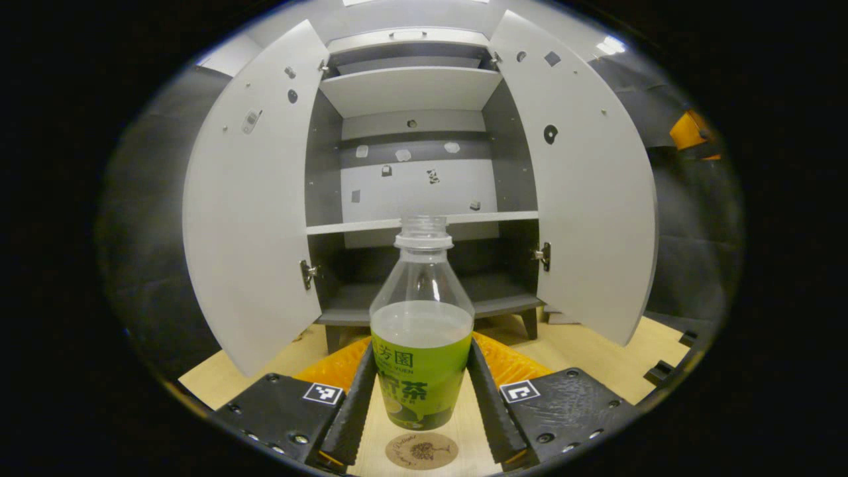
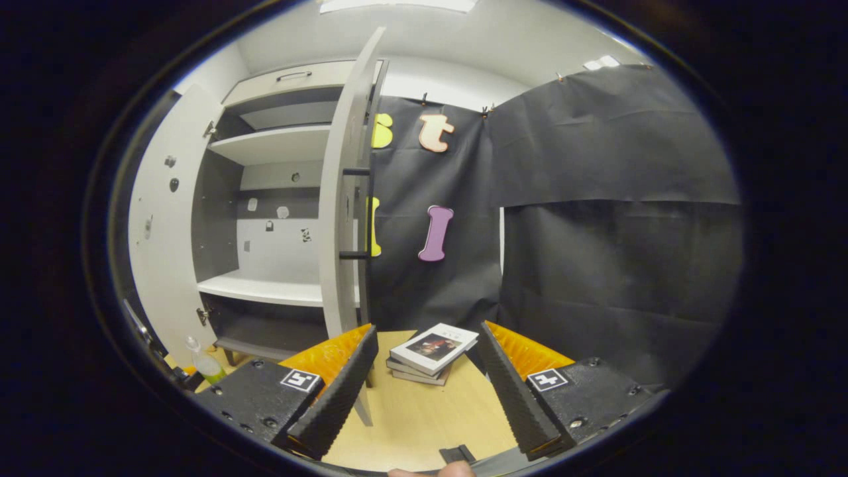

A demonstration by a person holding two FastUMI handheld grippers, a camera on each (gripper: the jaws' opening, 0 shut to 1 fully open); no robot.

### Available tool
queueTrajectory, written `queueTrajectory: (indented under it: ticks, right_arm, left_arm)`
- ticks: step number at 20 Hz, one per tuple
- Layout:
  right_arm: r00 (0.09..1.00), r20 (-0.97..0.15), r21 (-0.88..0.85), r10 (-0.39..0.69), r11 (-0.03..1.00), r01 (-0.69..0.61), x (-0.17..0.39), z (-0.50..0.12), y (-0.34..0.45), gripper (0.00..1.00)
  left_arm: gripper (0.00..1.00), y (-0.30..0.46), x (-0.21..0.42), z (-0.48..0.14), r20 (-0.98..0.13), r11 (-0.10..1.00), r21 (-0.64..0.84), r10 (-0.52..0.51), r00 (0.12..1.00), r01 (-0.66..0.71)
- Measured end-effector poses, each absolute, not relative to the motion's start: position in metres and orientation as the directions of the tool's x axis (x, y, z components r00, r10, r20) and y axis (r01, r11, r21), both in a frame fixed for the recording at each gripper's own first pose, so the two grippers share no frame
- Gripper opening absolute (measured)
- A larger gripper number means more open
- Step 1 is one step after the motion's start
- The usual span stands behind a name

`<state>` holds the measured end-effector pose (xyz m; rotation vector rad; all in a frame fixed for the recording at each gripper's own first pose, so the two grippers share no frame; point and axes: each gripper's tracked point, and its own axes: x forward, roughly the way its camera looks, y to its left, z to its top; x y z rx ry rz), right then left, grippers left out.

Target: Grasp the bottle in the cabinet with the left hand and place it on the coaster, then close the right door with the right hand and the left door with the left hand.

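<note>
In the left gripper view, the left gripper (image 1: 422, 397) held the bottle (image 1: 421, 331) upright between its two ribbed fingers (image 1: 352, 404), both pressing against the green label. The bottle had no cap on, and pale liquid stood at about half its height. Its base sat just beyond the round coaster (image 1: 422, 450), which lay on the wooden table (image 1: 583, 348) at the near edge between the fingers; whether the bottle touched the table or hung a little above it, I could not tell.

Behind it the cabinet (image 1: 417, 165) stood wide open, its left door (image 1: 248, 205) and right door (image 1: 589, 192) both swung out toward the gripper, with bare shelves inside.

In the right gripper view, the right gripper (image 2: 424, 391) was spread wide with nothing between its fingers. It pointed past the edge of the open right door (image 2: 344, 199), whose dark handle (image 2: 361, 212) faced the black cloth wall. A small stack of books (image 2: 430, 354) lay on the table (image 2: 424, 417) just beyond the fingers. Far to the left, low in that view, the bottle (image 2: 205, 363) showed small in front of the cabinet (image 2: 265, 199).
</note>
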<state>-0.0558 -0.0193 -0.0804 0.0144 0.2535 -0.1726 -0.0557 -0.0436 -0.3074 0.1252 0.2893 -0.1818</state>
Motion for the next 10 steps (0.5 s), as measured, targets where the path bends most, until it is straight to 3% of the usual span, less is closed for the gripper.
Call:
queueTrajectory:
  ticks: [4,10]
  right_arm:
    - [0.951,-0.268,-0.024,-0.153,0.988,0.152,-0.055,-0.078,-0.007,0.99]
    - [0.944,-0.286,-0.036,-0.164,0.986,0.161,-0.057,-0.080,-0.004,0.99]
  left_arm:
    - [0.75,-0.042,-0.067,-0.342,-0.338,0.969,0.112,-0.172,0.925,0.221]
    - [0.72,-0.045,-0.078,-0.381,-0.382,0.967,0.083,-0.193,0.904,0.242]
